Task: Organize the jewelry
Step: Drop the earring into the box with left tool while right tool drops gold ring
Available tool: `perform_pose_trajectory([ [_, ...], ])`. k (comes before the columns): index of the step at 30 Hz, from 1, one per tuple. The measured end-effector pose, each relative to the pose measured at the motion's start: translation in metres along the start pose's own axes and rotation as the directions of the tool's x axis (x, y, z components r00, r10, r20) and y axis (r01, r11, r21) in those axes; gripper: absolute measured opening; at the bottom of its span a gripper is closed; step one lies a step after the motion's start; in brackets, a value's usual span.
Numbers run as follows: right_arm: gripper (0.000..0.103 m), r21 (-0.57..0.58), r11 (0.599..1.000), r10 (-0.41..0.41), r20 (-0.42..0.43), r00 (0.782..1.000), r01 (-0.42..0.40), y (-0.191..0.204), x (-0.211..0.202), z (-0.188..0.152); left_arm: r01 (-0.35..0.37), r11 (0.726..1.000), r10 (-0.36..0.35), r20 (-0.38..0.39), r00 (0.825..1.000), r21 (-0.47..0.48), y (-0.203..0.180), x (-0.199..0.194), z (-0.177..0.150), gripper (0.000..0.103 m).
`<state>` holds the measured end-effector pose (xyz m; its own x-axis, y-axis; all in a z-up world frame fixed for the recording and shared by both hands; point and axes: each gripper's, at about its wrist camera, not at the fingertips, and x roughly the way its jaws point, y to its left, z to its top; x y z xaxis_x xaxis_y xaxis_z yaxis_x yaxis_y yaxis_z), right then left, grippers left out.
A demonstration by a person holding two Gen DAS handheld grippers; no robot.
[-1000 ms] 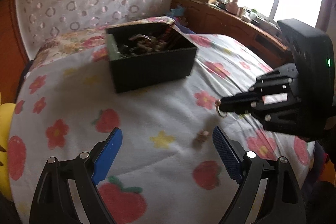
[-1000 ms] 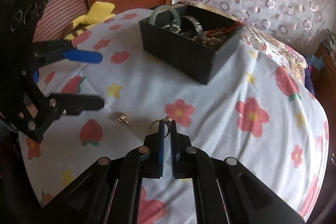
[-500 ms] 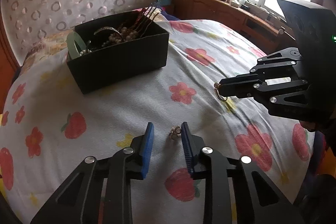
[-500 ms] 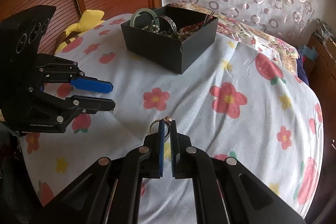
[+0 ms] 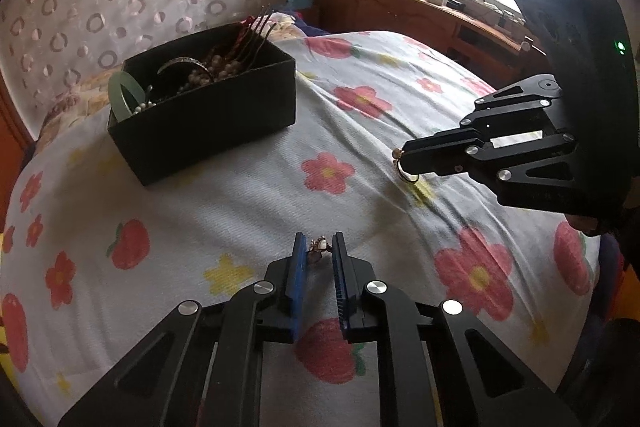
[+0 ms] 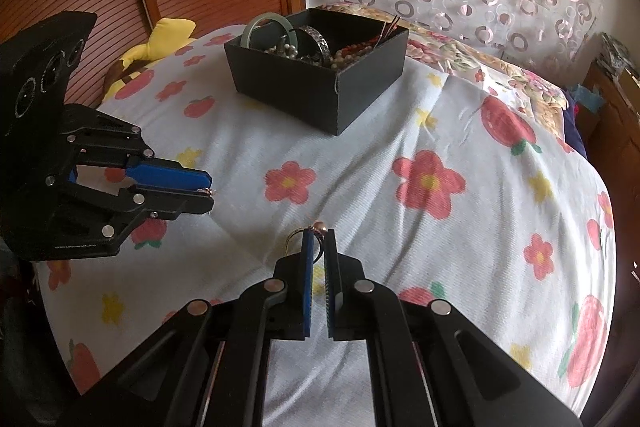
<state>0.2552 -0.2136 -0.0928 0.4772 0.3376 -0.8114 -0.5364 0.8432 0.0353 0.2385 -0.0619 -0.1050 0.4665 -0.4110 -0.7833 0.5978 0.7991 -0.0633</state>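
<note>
Gold ring point(image 6: 298, 239) clamped at right gripper point(image 6: 318, 237) jaw tips; left gripper point(image 5: 318, 251) jaws pinch earring point(image 5: 318, 247). Shallow grips could drop either before box point(image 6: 360, 83) at 12 o'clock.

A bed point(image 6: 460, 131) fills the middle of both views, dressed in a white sheet point(image 5: 224, 195) printed with red flowers, strawberries and yellow stars, lightly creased toward the lower centre. Sitting directly on it, upper centre in the right wrist view and upper left in the left wrist view, is a black open box point(image 6: 320, 83) heaped with bracelets and beads. At the far left edge of the bed, a yellow soft toy point(image 6: 160, 39) pokes up.
</note>
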Motion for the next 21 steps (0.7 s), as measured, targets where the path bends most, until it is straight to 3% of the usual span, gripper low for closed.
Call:
perform_pose_trajectory([
  [9,0.006,-0.006,1.000,0.000,0.026,1.000,0.000,0.001,-0.006,0.012,-0.022,0.999,0.024,0.072,0.997,-0.040,0.022,-0.022,0.019,0.005],
  [21,0.006,-0.019,1.000,-0.008,0.149,0.989,0.012,-0.008,-0.030,0.074,-0.106,0.990,0.121,0.169,0.978,-0.095,0.070,-0.040,0.079,0.005],
])
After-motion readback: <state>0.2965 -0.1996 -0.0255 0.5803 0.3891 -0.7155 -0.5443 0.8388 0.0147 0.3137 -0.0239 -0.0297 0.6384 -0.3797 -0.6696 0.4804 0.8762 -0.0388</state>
